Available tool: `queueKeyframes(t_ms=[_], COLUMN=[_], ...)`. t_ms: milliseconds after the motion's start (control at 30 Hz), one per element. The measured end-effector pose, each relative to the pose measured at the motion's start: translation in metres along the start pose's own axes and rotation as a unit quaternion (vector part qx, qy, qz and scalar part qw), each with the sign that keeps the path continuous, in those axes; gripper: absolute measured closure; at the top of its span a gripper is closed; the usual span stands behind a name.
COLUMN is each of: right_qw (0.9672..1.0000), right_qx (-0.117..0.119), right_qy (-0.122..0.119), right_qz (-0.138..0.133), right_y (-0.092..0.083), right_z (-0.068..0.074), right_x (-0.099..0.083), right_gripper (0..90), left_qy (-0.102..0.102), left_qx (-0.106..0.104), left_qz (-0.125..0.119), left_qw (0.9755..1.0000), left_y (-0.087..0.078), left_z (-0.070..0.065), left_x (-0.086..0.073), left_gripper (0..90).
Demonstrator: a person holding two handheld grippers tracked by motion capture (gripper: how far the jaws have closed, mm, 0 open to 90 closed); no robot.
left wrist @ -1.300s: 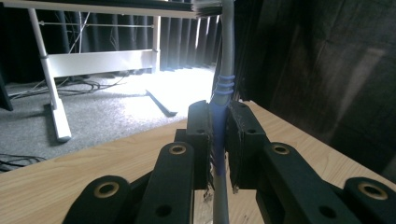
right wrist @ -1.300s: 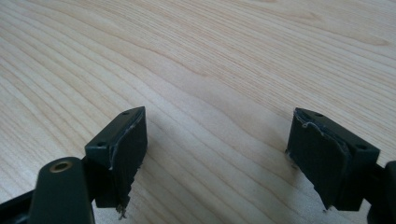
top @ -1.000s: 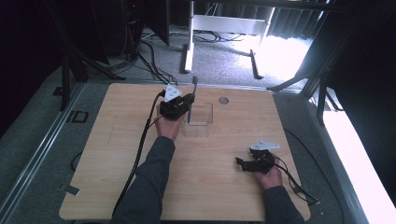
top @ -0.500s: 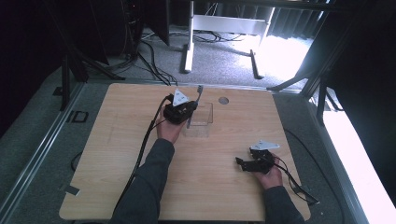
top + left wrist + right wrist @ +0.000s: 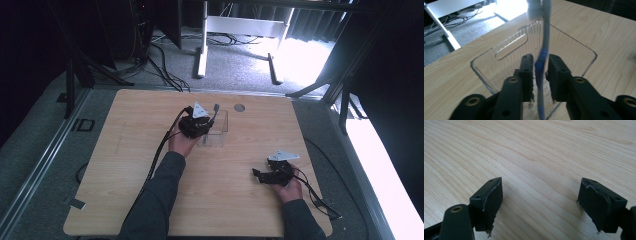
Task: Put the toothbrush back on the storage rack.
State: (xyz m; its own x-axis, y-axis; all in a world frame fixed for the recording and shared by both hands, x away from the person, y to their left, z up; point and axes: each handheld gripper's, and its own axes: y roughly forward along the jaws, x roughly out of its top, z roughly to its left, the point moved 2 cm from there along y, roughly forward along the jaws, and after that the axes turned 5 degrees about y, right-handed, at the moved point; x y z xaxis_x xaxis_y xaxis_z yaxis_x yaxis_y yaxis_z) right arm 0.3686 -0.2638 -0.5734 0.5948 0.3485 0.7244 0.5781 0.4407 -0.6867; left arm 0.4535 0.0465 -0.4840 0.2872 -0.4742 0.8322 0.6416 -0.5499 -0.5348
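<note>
Clear plastic, ribbed, with a slot handle cut in one wall: that is the bin [image 5: 506,47] we see under our left gripper [image 5: 541,75]. It stands on the wooden table [image 5: 125,165], toward the far middle, near a small round grommet [image 5: 239,107] in the tabletop.

Between the 2 black jaws of the left gripper runs a thin grey and blue tool, likely a toothbrush [image 5: 543,50], upright and blurred, its lower end reaching down into the bin. The jaws have just been opening: a narrow gap shows on each side of the handle, and the pads do not press it. From the high view we note the left gripper [image 5: 205,122] at the bin's [image 5: 220,131] near left edge, the brush's [image 5: 215,109] top end poking up beside it.

Our right gripper [image 5: 265,176] sits well apart, low over the table's near right part. Its jaws stand wide, with bare wood grain between them in the right gripper view [image 5: 539,202]. Cables trail from both grippers toward the near edge.
</note>
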Motion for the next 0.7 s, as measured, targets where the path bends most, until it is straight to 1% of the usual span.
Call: queueKeyframes(t_ms=[100,200,233,267,300,367,400,433,467,500,533,567,600,633,667,700], right_qw=[1.0,1.0,1.0,1.0,1.0,1.0,1.0,1.0,1.0,1.0,1.0,1.0,1.0,1.0,1.0,1.0], right_qx=[0.0,0.0,0.0,0.0,0.0,0.0,0.0,0.0,0.0,0.0,0.0,0.0,0.0,0.0,0.0,0.0], right_qy=[0.0,0.0,0.0,0.0,0.0,0.0,0.0,0.0,0.0,0.0,0.0,0.0,0.0,0.0,0.0,0.0], right_qz=[0.0,0.0,0.0,0.0,0.0,0.0,0.0,0.0,0.0,0.0,0.0,0.0,0.0,0.0,0.0,0.0], right_y=[0.0,0.0,0.0,0.0,0.0,0.0,0.0,0.0,0.0,0.0,0.0,0.0,0.0,0.0,0.0,0.0], right_z=[0.0,0.0,0.0,0.0,0.0,0.0,0.0,0.0,0.0,0.0,0.0,0.0,0.0,0.0,0.0,0.0], right_x=[0.0,0.0,0.0,0.0,0.0,0.0,0.0,0.0,0.0,0.0,0.0,0.0,0.0,0.0,0.0,0.0], right_gripper=[19.6,19.6,19.6,19.6,19.6,19.6,19.6,19.6,19.6,19.6,19.6,19.6,19.6,19.6,19.6,19.6], left_qy=[-0.001,-0.006,-0.009,-0.017,-0.017,-0.026,-0.032,-0.032,-0.041,-0.041,-0.049,-0.053,-0.063,-0.063,-0.071,-0.071], left_qx=[0.0,0.006,0.008,0.012,0.012,0.018,0.025,0.025,0.032,0.032,0.037,0.04,0.049,0.049,0.057,0.057], left_qz=[-0.007,-0.017,-0.018,-0.024,-0.024,-0.029,-0.035,-0.035,-0.045,-0.045,-0.05,-0.051,-0.055,-0.055,-0.052,-0.052], left_qw=[1.0,0.9998,0.9998,0.9995,0.9995,0.9991,0.9986,0.9986,0.9976,0.9976,0.9968,0.9965,0.9953,0.9953,0.9945,0.9945], left_y=[-0.002,-0.007,-0.009,-0.012,-0.012,-0.016,-0.021,-0.021,-0.027,-0.027,-0.031,-0.033,-0.039,-0.039,-0.044,-0.044], left_z=[0.0,0.001,0.002,0.004,0.004,0.007,0.011,0.011,0.015,0.015,0.018,0.02,0.024,0.024,0.029,0.029], left_x=[0.0,-0.001,-0.002,-0.004,-0.004,-0.006,-0.007,-0.007,-0.008,-0.008,-0.009,-0.01,-0.013,-0.013,-0.016,-0.016], left_gripper=[66.7,62.9,62.2,61.8,61.3,60.6,59.7,59.6,59.4,59.1,59.1,58.5,58.0,57.6,57.1,56.4])
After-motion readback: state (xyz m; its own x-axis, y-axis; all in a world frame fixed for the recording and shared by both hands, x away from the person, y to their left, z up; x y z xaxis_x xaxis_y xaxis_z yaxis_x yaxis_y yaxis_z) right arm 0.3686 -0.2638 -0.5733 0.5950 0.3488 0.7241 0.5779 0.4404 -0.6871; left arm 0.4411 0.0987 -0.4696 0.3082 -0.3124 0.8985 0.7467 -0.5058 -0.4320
